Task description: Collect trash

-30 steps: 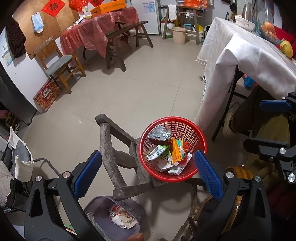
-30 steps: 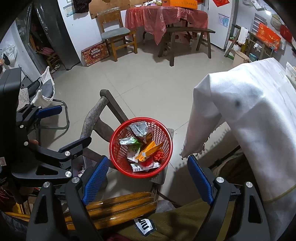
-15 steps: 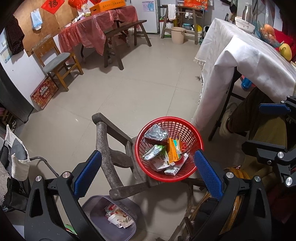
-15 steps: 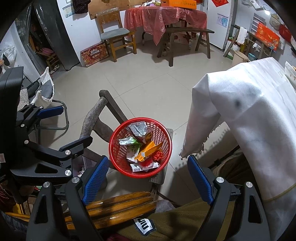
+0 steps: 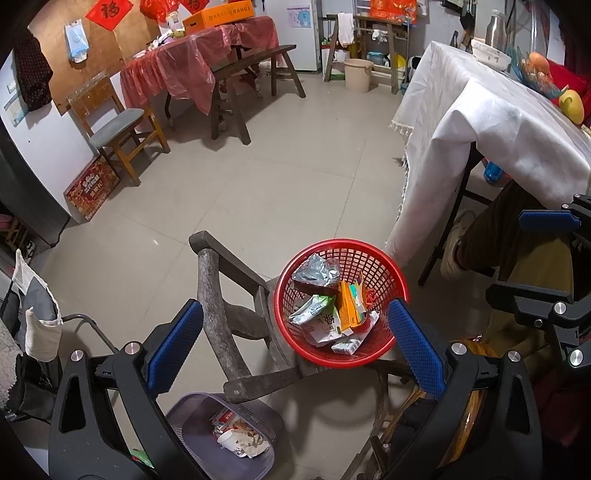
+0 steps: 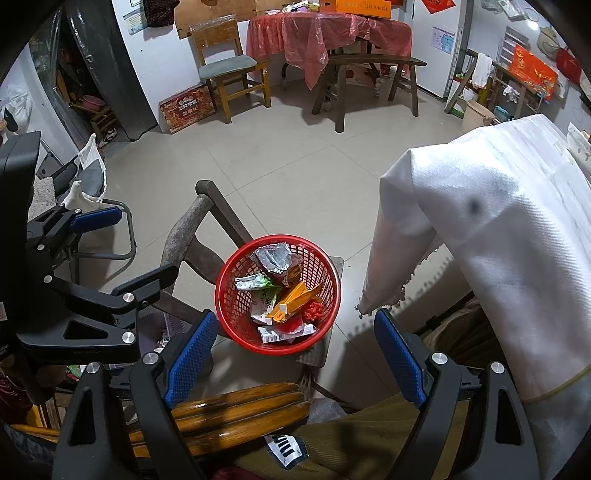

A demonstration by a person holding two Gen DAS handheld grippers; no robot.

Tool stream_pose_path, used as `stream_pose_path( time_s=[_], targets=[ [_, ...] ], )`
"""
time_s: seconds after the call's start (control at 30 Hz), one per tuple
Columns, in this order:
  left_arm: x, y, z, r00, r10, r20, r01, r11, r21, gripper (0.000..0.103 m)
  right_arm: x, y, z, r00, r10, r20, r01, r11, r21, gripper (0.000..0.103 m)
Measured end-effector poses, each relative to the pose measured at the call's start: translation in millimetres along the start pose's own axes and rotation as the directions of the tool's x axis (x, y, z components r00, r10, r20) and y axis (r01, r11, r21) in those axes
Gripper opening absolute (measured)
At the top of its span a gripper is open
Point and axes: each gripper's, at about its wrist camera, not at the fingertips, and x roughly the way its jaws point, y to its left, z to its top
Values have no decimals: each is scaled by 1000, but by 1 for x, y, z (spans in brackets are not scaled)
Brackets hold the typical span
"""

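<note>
on wooden chair [image 5: 221, 295]: red basket [image 5: 391, 273] holding wrappers [image 5: 317, 273].

White tablecloth [image 5: 491, 122], wooden chair [image 5: 114, 129], red-covered table [image 6: 325, 33].

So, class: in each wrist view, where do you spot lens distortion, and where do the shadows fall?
Left wrist view: fisheye bends the floor tiles, corners go black, and the red basket on the wooden stool casts soft shadows on the floor below. Right wrist view: same curved walls, and the white tablecloth shades the floor beneath it.
</note>
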Motion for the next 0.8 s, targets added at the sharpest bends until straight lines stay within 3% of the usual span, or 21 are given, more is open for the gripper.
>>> stream_pose_path(
  time_s=[0.8],
  targets=[
    [-1,-2,2,1000,11,2,-11,1000,9,96,1,-1,1,1000,1,-3,-1,1000,2,85]
  ],
)
